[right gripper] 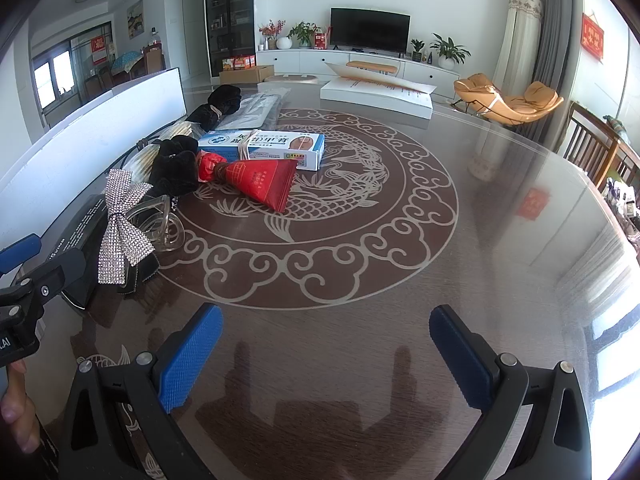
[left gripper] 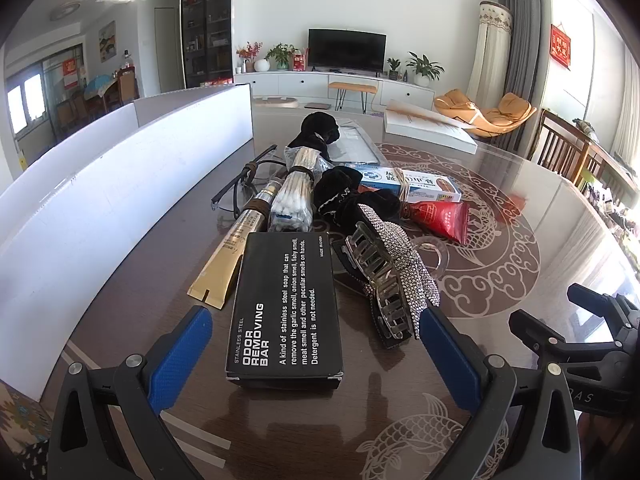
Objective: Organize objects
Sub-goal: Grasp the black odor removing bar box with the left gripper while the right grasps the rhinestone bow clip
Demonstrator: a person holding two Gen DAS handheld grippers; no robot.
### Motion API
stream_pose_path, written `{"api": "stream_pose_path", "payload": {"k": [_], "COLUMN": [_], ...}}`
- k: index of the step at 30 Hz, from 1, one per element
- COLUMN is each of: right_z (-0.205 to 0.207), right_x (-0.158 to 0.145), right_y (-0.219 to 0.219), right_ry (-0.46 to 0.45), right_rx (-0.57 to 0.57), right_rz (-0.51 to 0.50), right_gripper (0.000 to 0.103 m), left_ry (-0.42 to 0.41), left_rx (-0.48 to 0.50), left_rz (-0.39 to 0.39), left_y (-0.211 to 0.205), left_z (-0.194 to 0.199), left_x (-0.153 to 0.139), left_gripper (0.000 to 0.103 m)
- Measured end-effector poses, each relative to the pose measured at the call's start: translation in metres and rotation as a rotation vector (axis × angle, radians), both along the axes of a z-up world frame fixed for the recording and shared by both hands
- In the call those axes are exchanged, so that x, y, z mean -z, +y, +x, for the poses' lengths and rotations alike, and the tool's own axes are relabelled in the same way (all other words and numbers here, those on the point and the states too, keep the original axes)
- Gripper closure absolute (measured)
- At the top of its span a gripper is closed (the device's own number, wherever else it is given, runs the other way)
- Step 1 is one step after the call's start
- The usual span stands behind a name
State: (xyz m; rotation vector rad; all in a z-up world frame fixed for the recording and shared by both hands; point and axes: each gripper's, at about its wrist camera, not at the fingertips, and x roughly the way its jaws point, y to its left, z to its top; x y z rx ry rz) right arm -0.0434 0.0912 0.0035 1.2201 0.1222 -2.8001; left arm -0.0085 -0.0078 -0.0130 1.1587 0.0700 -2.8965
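A black box [left gripper: 286,304] labelled as an odor removing bar lies flat on the table. Its near end is between the blue pads [left gripper: 188,348] of my left gripper [left gripper: 316,316], which is open and not touching it. Right of the box lies a rhinestone bow hair claw [left gripper: 394,276]. Behind them are a cotton swab pack [left gripper: 294,196], a gold-ended tube [left gripper: 232,252], a black scrunchie [left gripper: 344,196], a blue-white box [left gripper: 412,184] and a red packet [left gripper: 440,216]. My right gripper [right gripper: 326,316] is open over bare table, with the hair claw [right gripper: 124,224] and red packet [right gripper: 260,180] off to its left.
A white board [left gripper: 120,184] stands along the table's left side. A white open booklet box [right gripper: 376,94] sits at the far edge. The glass-topped table [right gripper: 440,240] has a fish pattern. A hand [right gripper: 16,400] holds the left gripper [right gripper: 24,264] at the right wrist view's left edge.
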Motion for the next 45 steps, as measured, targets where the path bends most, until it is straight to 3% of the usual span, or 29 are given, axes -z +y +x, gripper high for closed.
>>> {"api": "stream_pose_path", "payload": {"k": [2,8,12,15,19,21,24,27,28,29,30,31,32,39,43,45], "right_z": [0.0,0.0,0.0,-0.001,-0.022,-0.041,-0.066,-0.082,-0.085,-0.087,-0.088,-0.089,-0.089,-0.074,-0.058,-0.055], "right_x": [0.0,-0.001,0.0,-0.007,-0.034,-0.034,-0.021,-0.008,-0.006,-0.004,-0.004,-0.005,-0.008,-0.014,-0.016,-0.014], "right_y": [0.0,0.002,0.005,-0.002,-0.046,-0.075,-0.101,-0.116,-0.12,-0.123,-0.122,-0.122,-0.12,-0.072,-0.044,-0.038], "right_ry": [-0.002,-0.004,-0.012,-0.008,-0.018,-0.085,-0.165,-0.223,-0.226,-0.232,-0.237,-0.243,-0.236,-0.277,-0.289,-0.292], "right_rx": [0.0,0.003,0.001,-0.108,-0.289,-0.364,-0.408,-0.452,-0.46,-0.468,-0.481,-0.483,-0.469,-0.379,-0.348,-0.337], "right_rz": [0.0,-0.018,-0.037,-0.179,-0.275,-0.259,-0.219,-0.205,-0.196,-0.187,-0.207,-0.215,-0.199,-0.158,-0.106,-0.103], "right_gripper": [0.0,0.0,0.0,0.0,0.0,0.0,0.0,0.001,0.008,0.022,0.024,0.034,0.052,0.054,0.053,0.048], "left_ry": [-0.008,0.022,-0.009,-0.023,-0.008,-0.007,-0.03,-0.048,-0.062,-0.082,-0.104,-0.126,-0.149,-0.25,-0.295,-0.304], "left_rx": [-0.017,-0.111,-0.15,-0.135,-0.117,-0.156,-0.148,-0.133,-0.115,-0.092,-0.068,-0.051,-0.038,0.035,0.007,-0.011], "left_rz": [0.012,0.169,0.262,0.256,0.243,0.237,0.312,0.313,0.308,0.304,0.299,0.293,0.282,0.152,0.175,0.161], "left_y": [-0.006,-0.057,-0.074,-0.069,-0.063,-0.069,-0.08,-0.081,-0.078,-0.075,-0.07,-0.067,-0.062,-0.034,-0.034,-0.033], "left_z": [-0.001,0.013,0.014,0.012,0.013,0.014,0.016,0.018,0.016,0.014,0.011,0.007,0.002,-0.03,-0.048,-0.054], "left_x": [-0.002,-0.016,-0.007,-0.003,-0.004,-0.005,-0.003,-0.004,-0.003,-0.001,0.001,0.003,0.005,0.02,0.026,0.026], "left_gripper": [0.0,0.0,0.0,0.0,0.0,0.001,0.001,0.001,0.001,0.001,0.001,0.001,0.001,0.001,0.001,0.001]}}
